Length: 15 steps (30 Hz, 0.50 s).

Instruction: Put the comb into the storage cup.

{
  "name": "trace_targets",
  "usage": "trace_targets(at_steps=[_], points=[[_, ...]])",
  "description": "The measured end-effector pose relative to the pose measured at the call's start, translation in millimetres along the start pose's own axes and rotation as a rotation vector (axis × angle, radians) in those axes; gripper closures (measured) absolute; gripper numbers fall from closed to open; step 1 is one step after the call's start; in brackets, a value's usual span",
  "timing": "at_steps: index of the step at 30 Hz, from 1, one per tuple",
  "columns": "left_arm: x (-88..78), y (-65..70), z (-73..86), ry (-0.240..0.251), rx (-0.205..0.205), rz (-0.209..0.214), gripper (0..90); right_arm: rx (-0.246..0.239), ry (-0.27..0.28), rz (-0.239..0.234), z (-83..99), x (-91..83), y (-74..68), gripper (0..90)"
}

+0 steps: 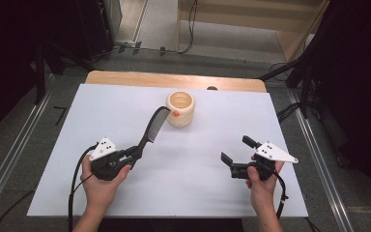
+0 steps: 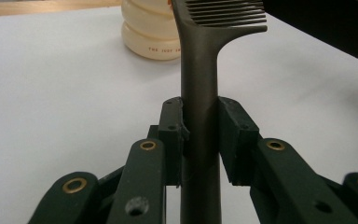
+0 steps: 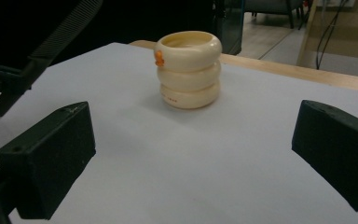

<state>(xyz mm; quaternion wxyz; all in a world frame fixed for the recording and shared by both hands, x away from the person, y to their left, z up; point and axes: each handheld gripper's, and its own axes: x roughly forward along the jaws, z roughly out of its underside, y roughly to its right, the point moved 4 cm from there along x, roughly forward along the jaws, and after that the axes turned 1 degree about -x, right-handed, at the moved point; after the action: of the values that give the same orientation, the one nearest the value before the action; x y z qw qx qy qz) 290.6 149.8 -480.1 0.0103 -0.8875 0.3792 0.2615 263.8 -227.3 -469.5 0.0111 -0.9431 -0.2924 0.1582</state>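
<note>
A dark comb (image 1: 152,127) is held by its handle in my left gripper (image 1: 134,153), which is shut on it; the comb slants up with its toothed end close to the cup's left side. In the left gripper view the comb's handle (image 2: 199,112) stands between the pads (image 2: 173,135). A cream ribbed cup (image 1: 180,108) with a small orange mark stands upright at the table's middle back, also seen as the cup (image 3: 188,69) in the right gripper view. My right gripper (image 1: 237,149) hovers open at the right front, with nothing between its pads (image 3: 51,154).
The white table sheet (image 1: 188,179) lies on a wooden top whose far edge (image 1: 174,79) shows behind the cup. Black stands and cables crowd the floor at the back and both sides.
</note>
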Motion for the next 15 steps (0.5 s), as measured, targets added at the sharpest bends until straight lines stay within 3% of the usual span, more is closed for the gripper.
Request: trace_targets(at_steps=[4,15], points=[[1.9,2.3,-0.8,0.016,0.001,0.001,72.0,-0.010,0.006,-0.027,-9.3,11.6,-11.5,0.0],[10.1,15.9,-1.5,0.052,0.053,-0.003,72.0,0.005,0.022,-0.085,-34.9,33.0,-30.3,0.0]])
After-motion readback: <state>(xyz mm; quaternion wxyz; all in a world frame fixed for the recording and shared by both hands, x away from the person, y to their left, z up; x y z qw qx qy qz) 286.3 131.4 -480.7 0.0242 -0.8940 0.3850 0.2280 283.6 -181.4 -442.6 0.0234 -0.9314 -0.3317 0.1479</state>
